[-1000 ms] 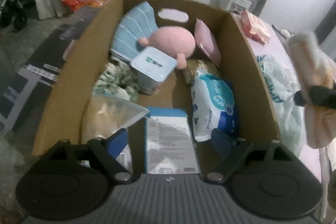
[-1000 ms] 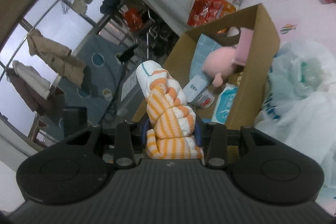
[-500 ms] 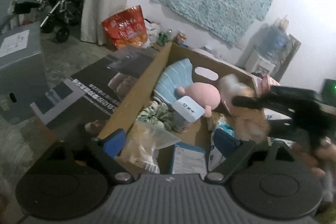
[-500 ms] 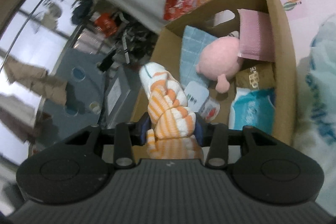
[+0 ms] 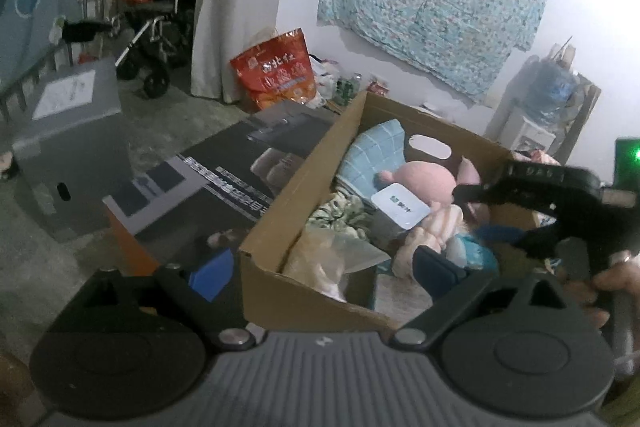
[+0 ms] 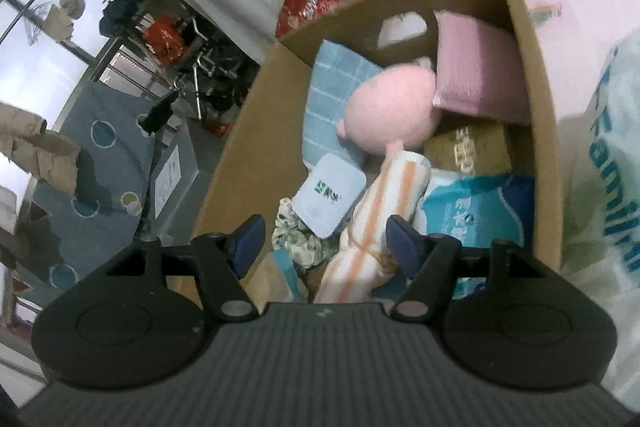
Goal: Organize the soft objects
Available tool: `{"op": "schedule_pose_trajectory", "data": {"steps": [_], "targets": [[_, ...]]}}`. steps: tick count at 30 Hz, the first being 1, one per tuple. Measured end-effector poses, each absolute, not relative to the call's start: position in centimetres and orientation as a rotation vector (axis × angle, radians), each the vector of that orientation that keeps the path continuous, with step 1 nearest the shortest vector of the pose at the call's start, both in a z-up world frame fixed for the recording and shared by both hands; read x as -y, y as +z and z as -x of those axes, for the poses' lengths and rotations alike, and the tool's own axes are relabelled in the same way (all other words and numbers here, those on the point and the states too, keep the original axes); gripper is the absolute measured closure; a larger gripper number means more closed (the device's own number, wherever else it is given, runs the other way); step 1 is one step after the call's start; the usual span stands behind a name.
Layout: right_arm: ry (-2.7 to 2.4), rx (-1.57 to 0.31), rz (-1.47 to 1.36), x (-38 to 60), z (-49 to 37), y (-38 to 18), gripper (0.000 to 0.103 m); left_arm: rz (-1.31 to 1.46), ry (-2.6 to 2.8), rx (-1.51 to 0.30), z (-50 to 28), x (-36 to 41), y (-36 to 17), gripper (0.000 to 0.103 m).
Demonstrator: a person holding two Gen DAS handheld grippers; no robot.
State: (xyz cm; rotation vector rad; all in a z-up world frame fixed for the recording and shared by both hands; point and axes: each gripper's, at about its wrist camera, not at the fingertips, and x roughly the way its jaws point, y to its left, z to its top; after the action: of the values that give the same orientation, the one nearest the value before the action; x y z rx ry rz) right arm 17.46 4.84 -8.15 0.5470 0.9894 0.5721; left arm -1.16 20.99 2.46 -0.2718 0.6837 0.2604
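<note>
The cardboard box [image 6: 536, 115] stood open and crowded, and everything else is placed from it. Against its far wall, below the handle cut-out [image 6: 402, 27], a blue checked cloth [image 6: 332, 87] leaned on one side and a pink folded pad [image 6: 480, 71] on the other, with the pink plush toy [image 6: 392, 111] between them. Nearer than the plush lay a white-lidded tub [image 6: 330, 197], a floral fabric bundle [image 6: 296, 233] beside it, a brown packet [image 6: 468, 147] and a blue-and-white wipes pack [image 6: 476, 223] by the right wall. A clear plastic bag [image 5: 332, 251] sat in the near left corner.

The orange-striped towel [image 6: 376, 227], rolled and long, lay inside the box among these things, its far end reaching the plush and the tub, its near end between the blue pads of the right hand-held gripper [image 6: 324, 239]. Those jaws had just been opening; they stood apart with a clear gap on the left pad's side, while the right pad was close to the cloth, so the towel looked released rather than clamped. In the left wrist view the same gripper [image 5: 476, 213] reached over the box's right rim, a hand [image 5: 612, 287] on its handle.

The left hand-held gripper [image 5: 324, 271] was spread wide with nothing between its pads, its jaws having just opened further, hanging above the box's near left corner. Outside the box, a red printed bag [image 5: 276, 71] stood on the floor beyond its left wall, and a pale plastic bag [image 6: 600, 155] lay against its right wall.
</note>
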Motion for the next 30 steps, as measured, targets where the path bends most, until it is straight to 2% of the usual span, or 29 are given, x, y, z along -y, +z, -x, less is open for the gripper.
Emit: {"op": "schedule_pose_trajectory", "data": {"steps": [7, 13, 16, 22, 30], "targets": [[0.633, -0.953, -0.552, -4.2, -16.5, -6.9, 0.036, 0.235, 0.275, -0.654, 2.5, -20.3, 3.3, 0.000], [0.700, -0.799, -0.428, -1.7, -10.6, -4.2, 0.020, 0.177, 0.218, -0.627, 3.8, -20.1, 4.5, 0.000], [0.703, -0.743, -0.349, -0.1, -6.8, -3.3, 0.017, 0.181, 0.206, -0.606, 4.3, -20.1, 5.1, 0.000], [0.629, -0.663, -0.237, 2.4, 0.2, -2.5, 0.001, 0.174, 0.201, -0.574, 5.3, -18.6, 5.5, 0.000], [0.427, -0.606, -0.051, 3.9, 5.8, -3.1, 0.001, 0.129, 0.229, -0.677, 4.9, -15.8, 4.4, 0.000]]}}
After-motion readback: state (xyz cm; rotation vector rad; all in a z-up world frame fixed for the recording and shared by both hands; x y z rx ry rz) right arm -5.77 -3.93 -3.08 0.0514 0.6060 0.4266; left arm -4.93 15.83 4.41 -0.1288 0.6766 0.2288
